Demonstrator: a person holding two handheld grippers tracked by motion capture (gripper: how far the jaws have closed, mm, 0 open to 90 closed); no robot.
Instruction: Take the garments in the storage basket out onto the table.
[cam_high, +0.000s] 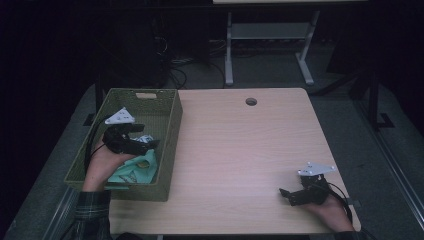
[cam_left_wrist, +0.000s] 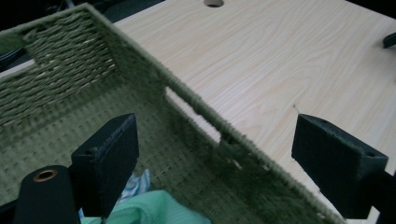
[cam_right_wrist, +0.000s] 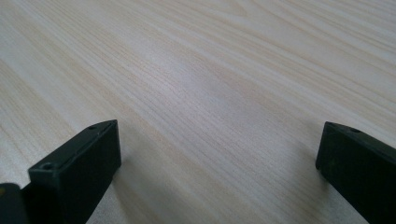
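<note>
At the left of the high view, the left tongs (cam_high: 145, 142) hang spread wide inside a green woven basket (cam_high: 172, 125), just above a mint-green cloth (cam_high: 137, 170) lying crumpled at the basket's near end. The basket's long axis runs from lower left toward the top of the frame. At lower right, the right tongs (cam_high: 286, 195) rest spread on the bare bench (cam_high: 240, 150).

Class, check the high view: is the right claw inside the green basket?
No. The right claw rests on the bare wooden table, far from the green basket.
</note>
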